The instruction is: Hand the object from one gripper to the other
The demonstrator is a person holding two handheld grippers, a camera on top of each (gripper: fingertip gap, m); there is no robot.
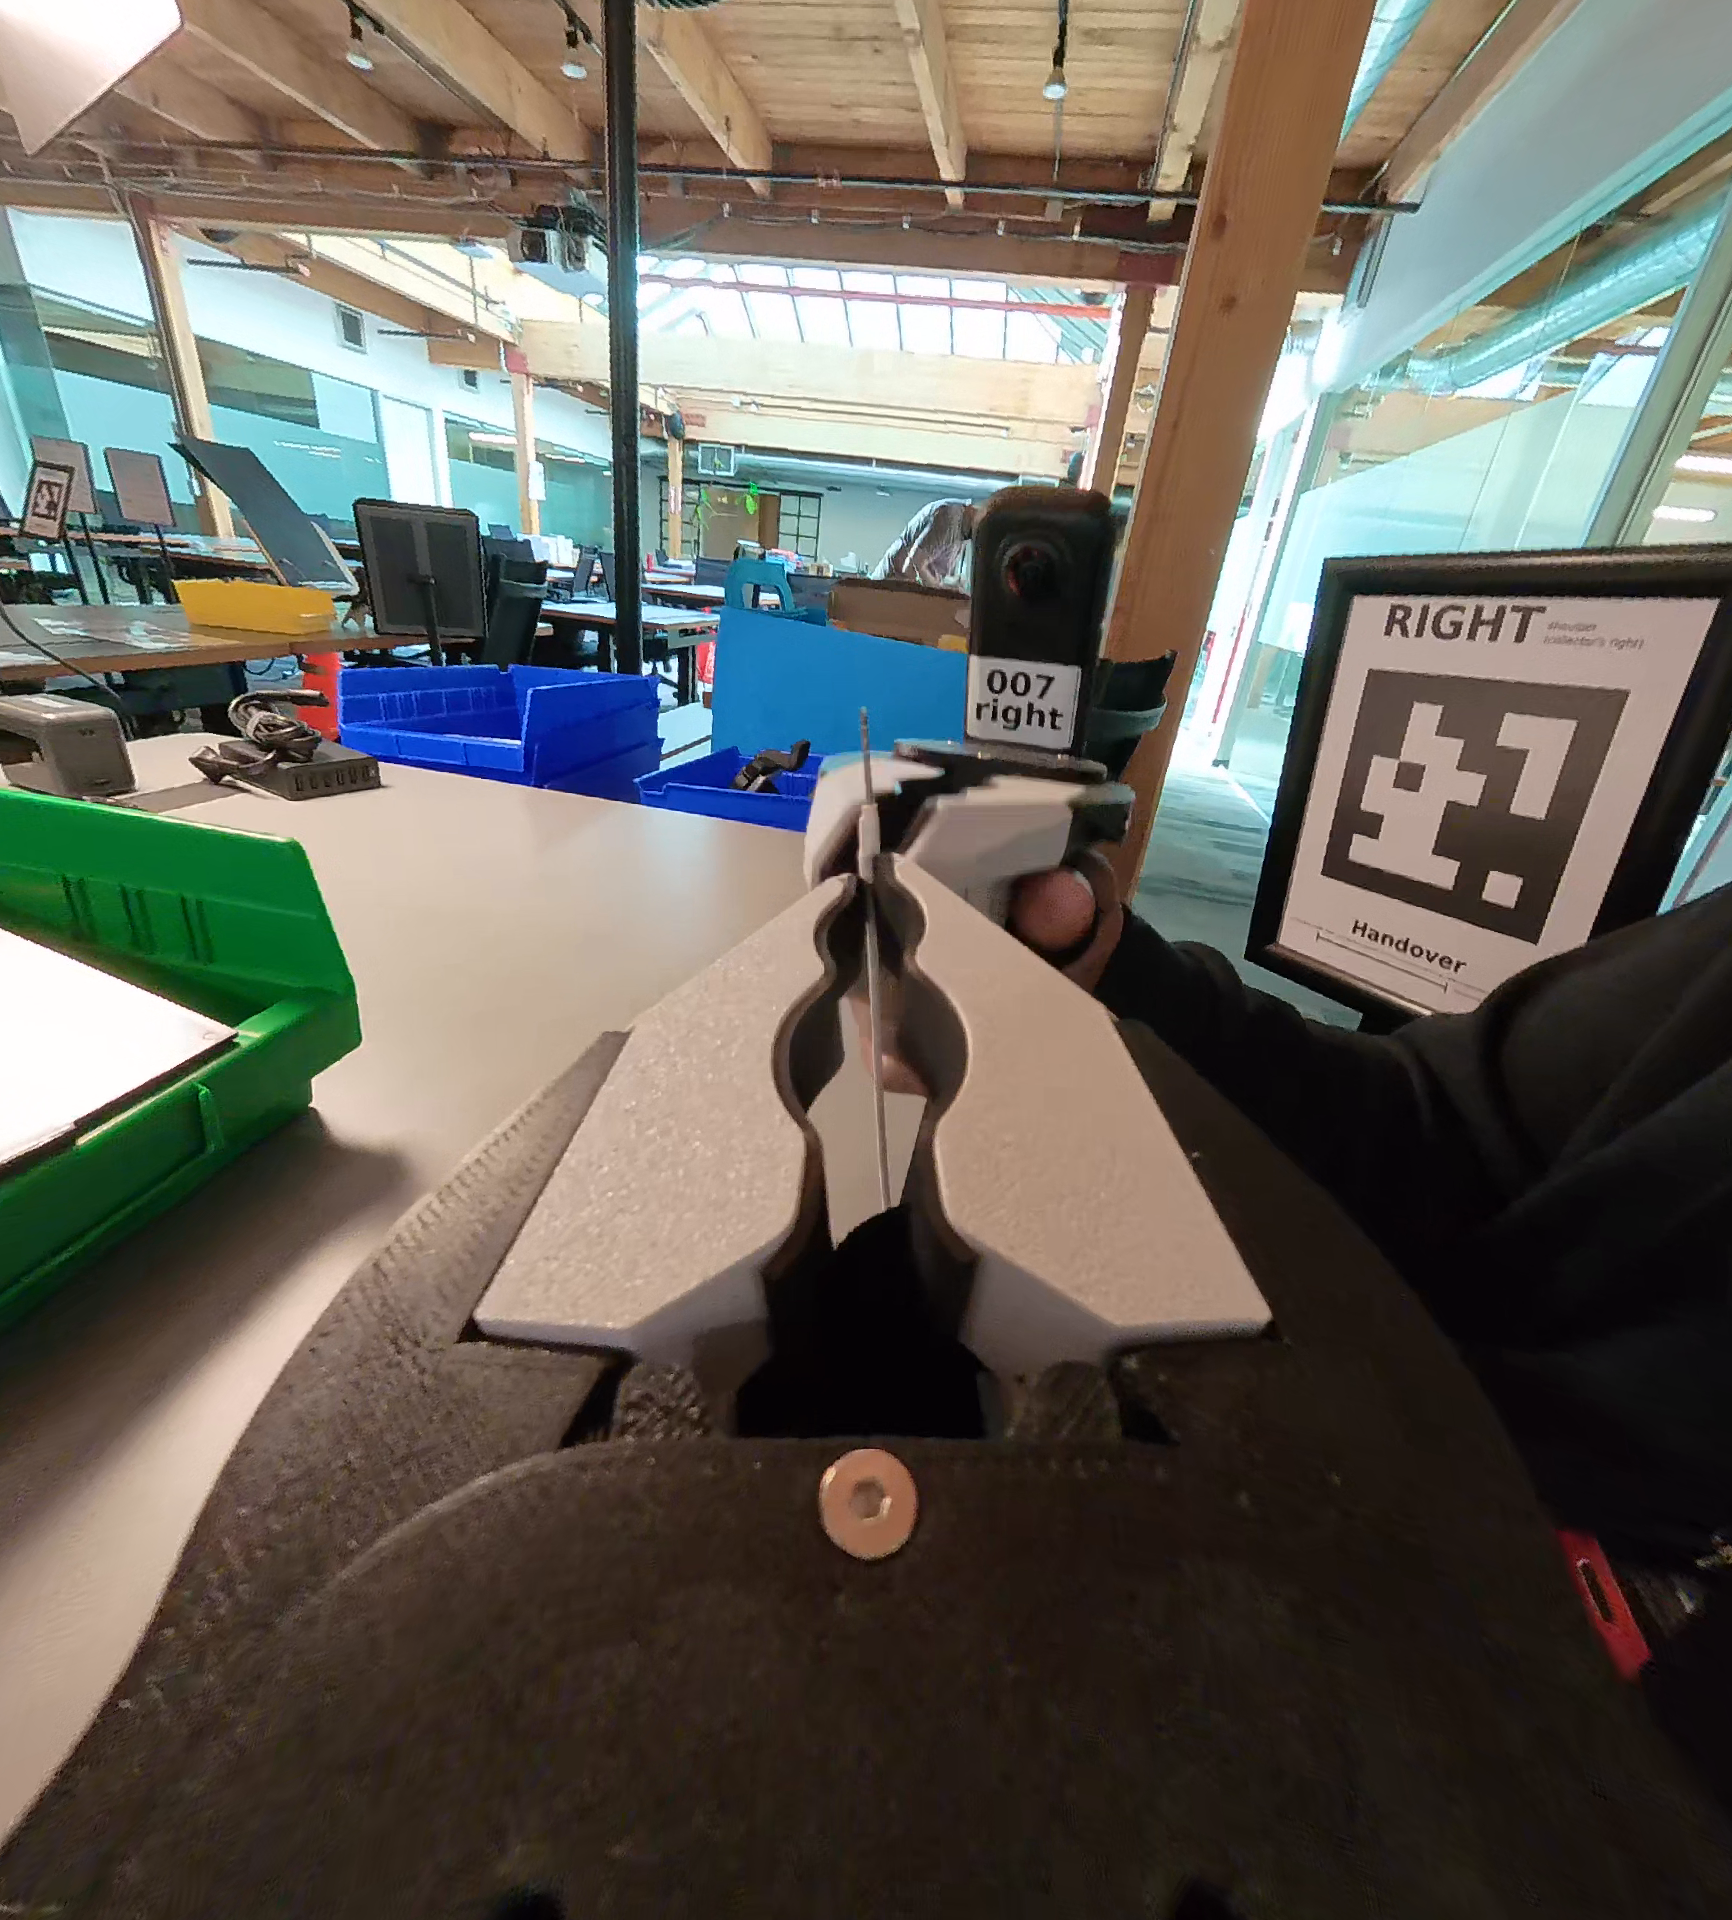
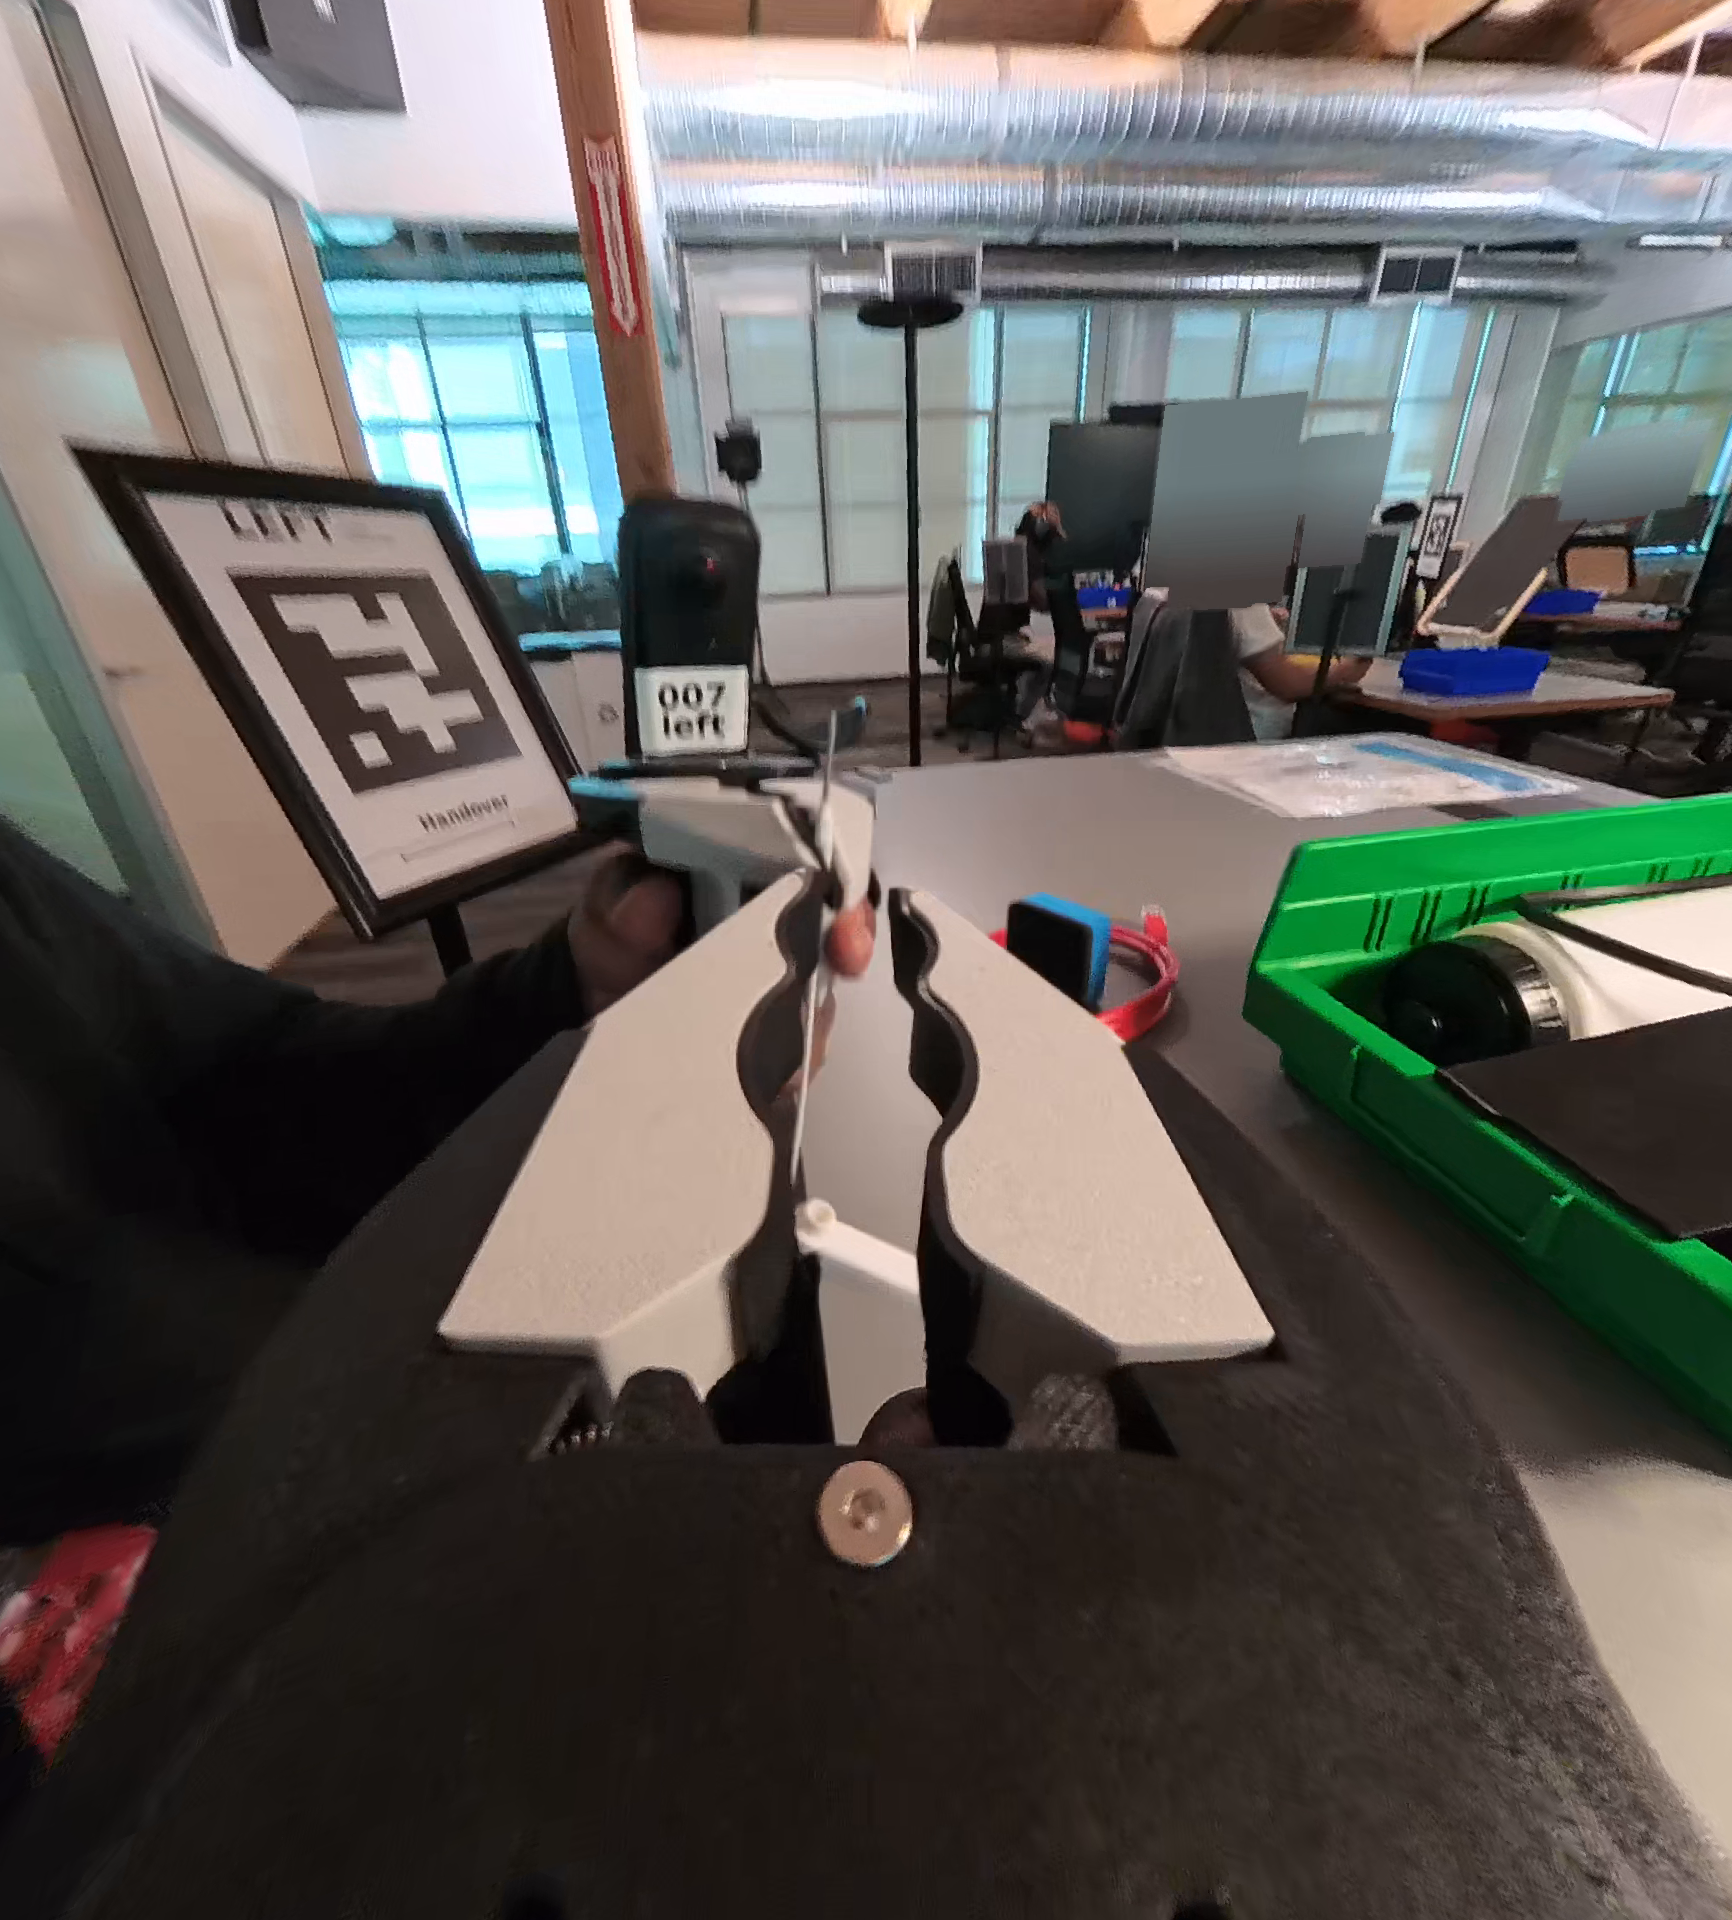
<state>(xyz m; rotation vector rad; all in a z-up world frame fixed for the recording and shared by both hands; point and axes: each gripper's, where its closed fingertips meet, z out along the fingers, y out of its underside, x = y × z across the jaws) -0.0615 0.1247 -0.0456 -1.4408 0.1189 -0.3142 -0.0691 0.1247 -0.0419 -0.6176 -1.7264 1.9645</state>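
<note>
A thin grey-white rod [image 1: 877, 1018] stands nearly upright above the grey table [image 1: 529, 883]. My left gripper [image 1: 870, 891] is shut on it at the fingertips. My right gripper [image 1: 909, 821] faces it from just beyond, held by a hand in a dark sleeve, with its jaws apart. In the right wrist view the rod [image 2: 808, 1081] lies in the gap of my open right gripper [image 2: 849, 891], close to its left finger. The left gripper [image 2: 826, 831] pinches the rod just behind those tips.
A green bin [image 1: 166, 935] holding flat sheets sits on the table, also in the right wrist view [image 2: 1464, 862]. Framed marker signs [image 1: 1485, 790] [image 2: 363, 665] stand at the table's edges. A blue-edged black device with a red cable [image 2: 1054, 945] lies on the table. Blue bins [image 1: 498, 717] stand beyond. My two grippers' fingertips are within a few centimetres of each other.
</note>
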